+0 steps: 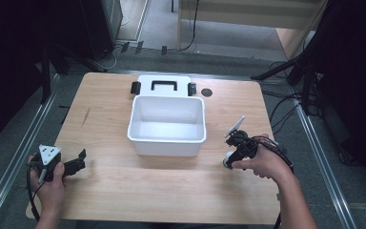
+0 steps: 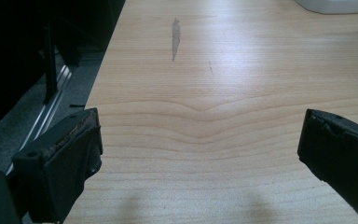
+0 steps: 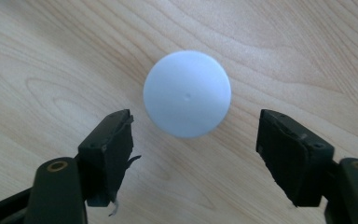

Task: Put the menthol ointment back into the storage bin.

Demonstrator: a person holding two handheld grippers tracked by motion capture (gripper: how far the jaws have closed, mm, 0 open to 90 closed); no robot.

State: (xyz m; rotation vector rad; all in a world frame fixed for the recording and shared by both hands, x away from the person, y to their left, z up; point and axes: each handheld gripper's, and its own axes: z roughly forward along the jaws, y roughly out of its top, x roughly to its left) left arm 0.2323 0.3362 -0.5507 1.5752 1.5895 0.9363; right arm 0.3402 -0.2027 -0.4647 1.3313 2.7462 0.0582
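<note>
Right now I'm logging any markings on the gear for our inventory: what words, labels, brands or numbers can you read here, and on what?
None can be read.
White bin: plain walls, no label.
White lid behind it, with black handle and clips: no print visible.
White ball between the right gripper's open jaws: unmarked, just a tiny dimple.
Left gripper and the table: no text, just a grey scuff on the wood.
</note>
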